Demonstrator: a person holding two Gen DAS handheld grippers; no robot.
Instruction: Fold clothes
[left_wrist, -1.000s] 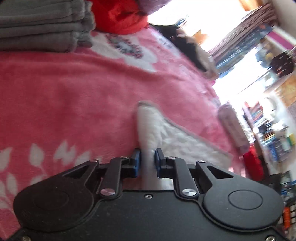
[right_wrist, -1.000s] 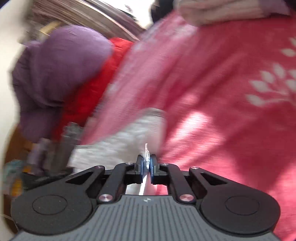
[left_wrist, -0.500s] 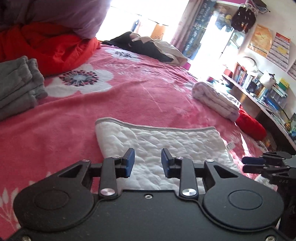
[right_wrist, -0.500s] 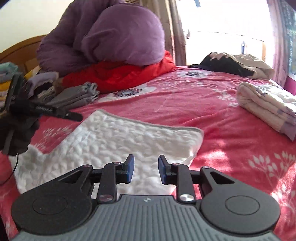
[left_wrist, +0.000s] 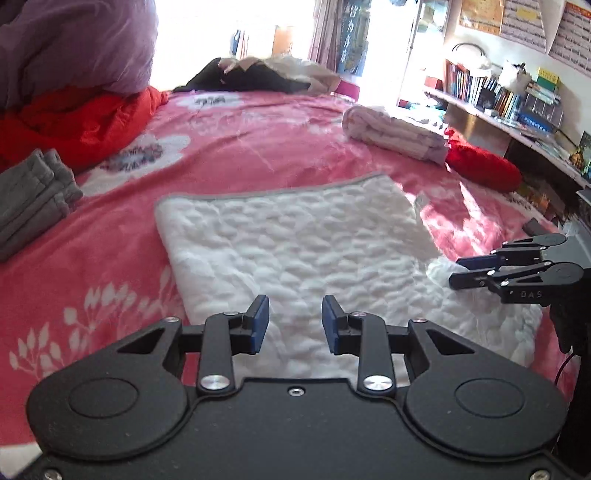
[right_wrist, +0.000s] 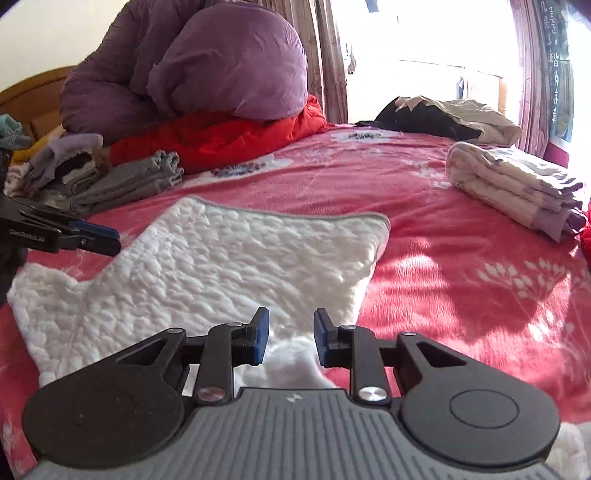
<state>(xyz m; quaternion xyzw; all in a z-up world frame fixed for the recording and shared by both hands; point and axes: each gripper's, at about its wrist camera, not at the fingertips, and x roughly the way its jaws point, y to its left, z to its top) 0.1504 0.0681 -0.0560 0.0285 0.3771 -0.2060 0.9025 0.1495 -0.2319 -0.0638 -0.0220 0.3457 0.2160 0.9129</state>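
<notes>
A white quilted garment (left_wrist: 295, 240) with a grey-trimmed far edge lies flat on the pink flowered bedspread (left_wrist: 240, 147). It shows in the right wrist view as well, the garment (right_wrist: 221, 266) spread out in front of me. My left gripper (left_wrist: 294, 320) hovers over its near edge, jaws opening, nothing between the blue pads. My right gripper (right_wrist: 288, 336) hangs over the near right part of the cloth, jaws also opening and empty. Each gripper appears in the other's view: the right gripper (left_wrist: 458, 271) at the right edge, the left gripper (right_wrist: 110, 240) at the left edge.
Folded grey clothes (left_wrist: 29, 199) lie at the left by a red quilt (left_wrist: 74, 122) and a purple duvet (right_wrist: 221, 66). A rolled pale blanket (right_wrist: 509, 184), a red cushion (left_wrist: 484, 166) and a dark and beige clothes heap (left_wrist: 258, 77) sit further off. A bookshelf (left_wrist: 498, 96) lines the right wall.
Both grippers let go of the white garment, opened and rolled upright. They drew back from the cloth, which now lies spread flat on the bedspread.
</notes>
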